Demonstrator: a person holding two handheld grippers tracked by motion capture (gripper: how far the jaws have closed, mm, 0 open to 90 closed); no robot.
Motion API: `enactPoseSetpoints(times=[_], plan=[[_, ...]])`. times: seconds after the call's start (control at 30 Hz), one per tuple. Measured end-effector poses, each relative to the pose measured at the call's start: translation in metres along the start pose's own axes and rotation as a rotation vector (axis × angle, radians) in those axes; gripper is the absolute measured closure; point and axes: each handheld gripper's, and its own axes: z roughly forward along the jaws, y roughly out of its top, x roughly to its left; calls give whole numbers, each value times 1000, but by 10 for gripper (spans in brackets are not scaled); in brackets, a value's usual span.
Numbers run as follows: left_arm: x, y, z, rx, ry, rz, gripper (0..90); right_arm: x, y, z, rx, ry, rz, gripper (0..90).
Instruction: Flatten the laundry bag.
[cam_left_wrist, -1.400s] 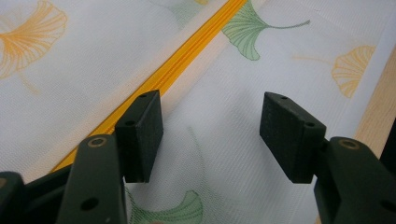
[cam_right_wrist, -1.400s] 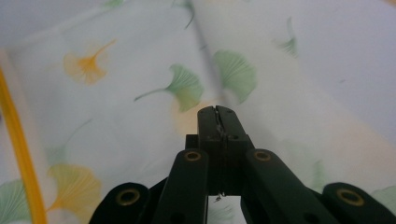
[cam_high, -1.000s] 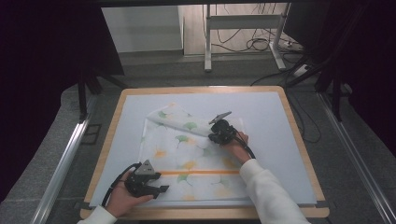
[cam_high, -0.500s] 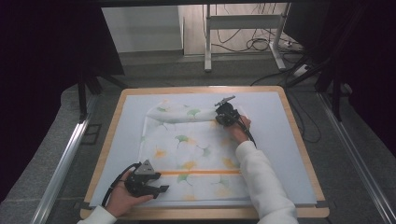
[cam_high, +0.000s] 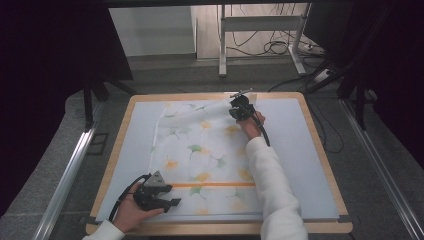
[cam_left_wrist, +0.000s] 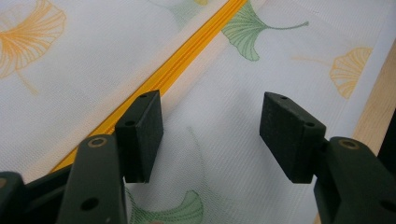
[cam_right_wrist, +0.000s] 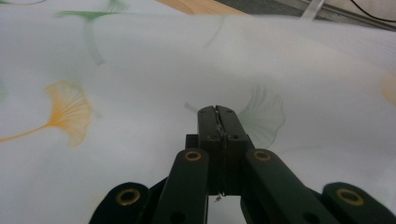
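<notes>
Two grippers, one leaf-printed cloth on the bench.

The right gripper (cam_high: 241, 107) is pinched tight on the far edge of the single white cloth (cam_high: 205, 150), near the bench's (cam_high: 320, 150) far side. The left gripper (cam_high: 160, 196) rests at the cloth's near left corner, jaws standing wide apart above the fabric beside its one orange stripe (cam_left_wrist: 187, 60), holding nothing.

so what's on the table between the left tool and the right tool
In the high view, the white leaf-print cloth covers the stretch between the left tool and the right tool, with its orange stripe crossing near the left tool. Nothing else lies there.
</notes>
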Motion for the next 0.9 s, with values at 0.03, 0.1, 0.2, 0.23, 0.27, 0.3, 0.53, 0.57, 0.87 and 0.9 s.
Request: enactPoseSetpoints(times=[0.03, 0.1, 0.2, 0.23, 0.27, 0.3, 0.53, 0.57, 0.87, 0.9], plan=[[0, 0, 0, -1, 2, -1, 386, 2, -1, -4, -2, 8, -8, 889], [-1, 0, 0, -3, 5, -1, 386, 4, -6, -13, -1, 35, -8, 889], [-2, 0, 1, -7, 7, -6, 385, 9, -16, -27, 7, 65, -22, 889], [-2, 0, 1, -7, 8, -5, 385, 10, -19, -30, 10, 74, -23, 889], [-2, 0, 1, -7, 8, -7, 385, 12, -23, -36, 17, 91, -26, 889], [-2, 0, 1, -6, 8, -6, 384, 14, -27, -40, 21, 103, -29, 889], [-2, 0, 1, -14, 11, -15, 388, 30, -52, -75, 29, 187, -59, 889], [-2, 1, 0, -10, 12, -11, 389, 32, -55, -80, 28, 194, -60, 889], [-3, 3, 1, -27, 10, -13, 389, 52, -96, -134, -12, 254, -73, 889], [-3, 3, 1, -28, 5, -11, 392, 55, -102, -139, -13, 262, -76, 889]])
